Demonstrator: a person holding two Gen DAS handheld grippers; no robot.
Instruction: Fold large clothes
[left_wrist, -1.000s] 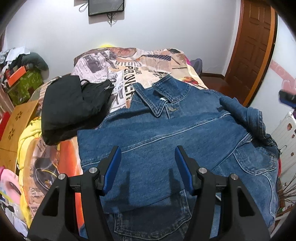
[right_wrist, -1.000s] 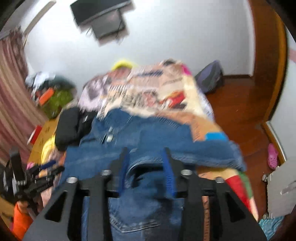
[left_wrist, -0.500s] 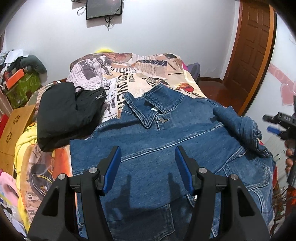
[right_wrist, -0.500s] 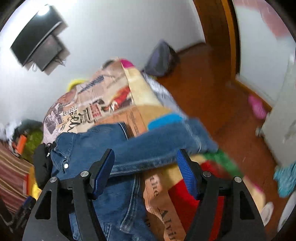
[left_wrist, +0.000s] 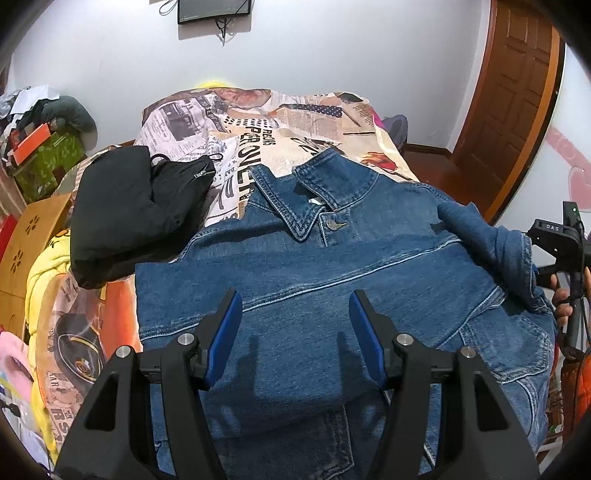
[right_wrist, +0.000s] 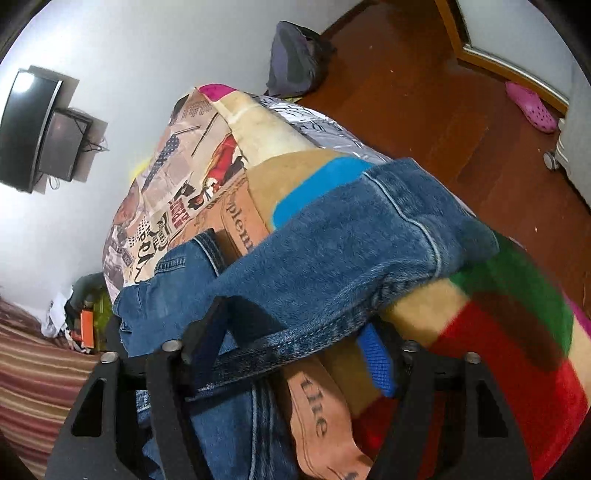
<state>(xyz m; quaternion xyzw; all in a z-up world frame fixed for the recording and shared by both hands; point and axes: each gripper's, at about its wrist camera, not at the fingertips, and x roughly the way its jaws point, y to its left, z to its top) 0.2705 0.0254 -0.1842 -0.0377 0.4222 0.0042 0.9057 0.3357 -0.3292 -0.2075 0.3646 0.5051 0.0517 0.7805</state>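
With the denim jacket (left_wrist: 314, 288) spread mid-frame on the bed (left_wrist: 258, 122) and my left gripper (left_wrist: 295, 332) open above it, my right gripper (right_wrist: 295, 354) is closing round the sleeve (right_wrist: 351, 240); I should pinch the seam squarely.

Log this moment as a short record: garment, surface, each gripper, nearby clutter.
garment: denim jacket, spread front up, collar toward the far wall
sleeve: denim sleeve lies over the bed's edge
surface: bed with newspaper-print cover
left gripper: open, above the jacket's middle, holding nothing
right gripper: jaws closing, sleeve's edge between them
clutter: black garment beside the collar
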